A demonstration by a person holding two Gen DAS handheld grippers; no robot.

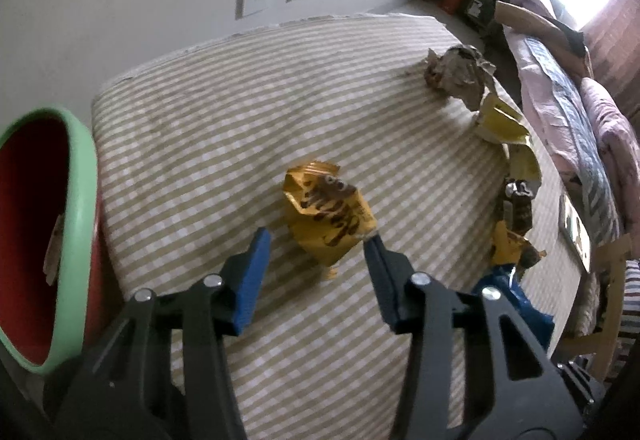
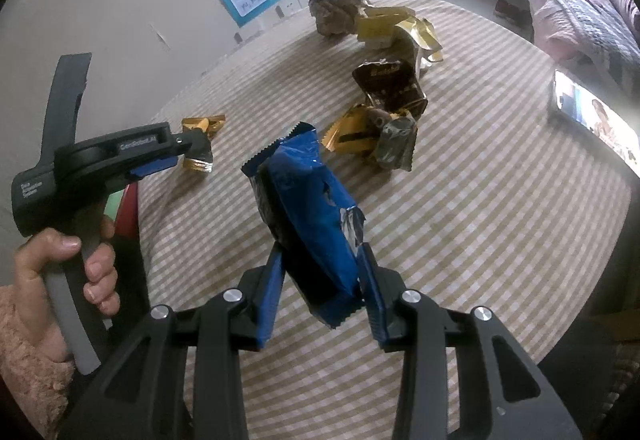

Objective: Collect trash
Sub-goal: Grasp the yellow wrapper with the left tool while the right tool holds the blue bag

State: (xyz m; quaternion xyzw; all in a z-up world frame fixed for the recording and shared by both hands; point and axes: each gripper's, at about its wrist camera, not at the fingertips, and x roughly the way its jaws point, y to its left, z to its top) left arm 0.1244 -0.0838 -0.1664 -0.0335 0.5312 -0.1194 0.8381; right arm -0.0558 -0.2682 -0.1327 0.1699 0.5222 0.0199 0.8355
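Holding a blue packet (image 2: pixel 308 224), the right gripper (image 2: pixel 320 276) is seen nearest in its own view: the packet stands almost upright between the two pads and is pinched at its lower part, with the upper end free. It is judged that it is kept lifted like this so it can be carried to the bin.

To the left, the left gripper (image 1: pixel 316 240) is pointed down over a yellow wrapper (image 1: pixel 328 220) that lies on the striped cloth (image 1: pixel 200 139). Its fingers are spread on both sides of the wrapper; one tip (image 1: pixel 370 240) is at the wrapper's edge, the other stands clear, so nothing is pinched yet. No earlier picture is given, so only this is said: the wrapper is between the fingers but is not gripped. In the right view a hand (image 2: pixel 68 268) is seen around this gripper's handle.

Beside the cloth, at the left, a bin (image 1: pixel 80 175) with a green rim and red inside is placed close, probably so each piece can be dropped with a short move.

Farther away more trash is left on the cloth: a gold and dark pile (image 2: pixel 380 127), a pale yellow wrapper (image 2: pixel 384 25), and a crumpled grey paper (image 2: pixel 334 9) near the far edge. A phone (image 2: pixel 592 115) with a lit screen lies at the right.
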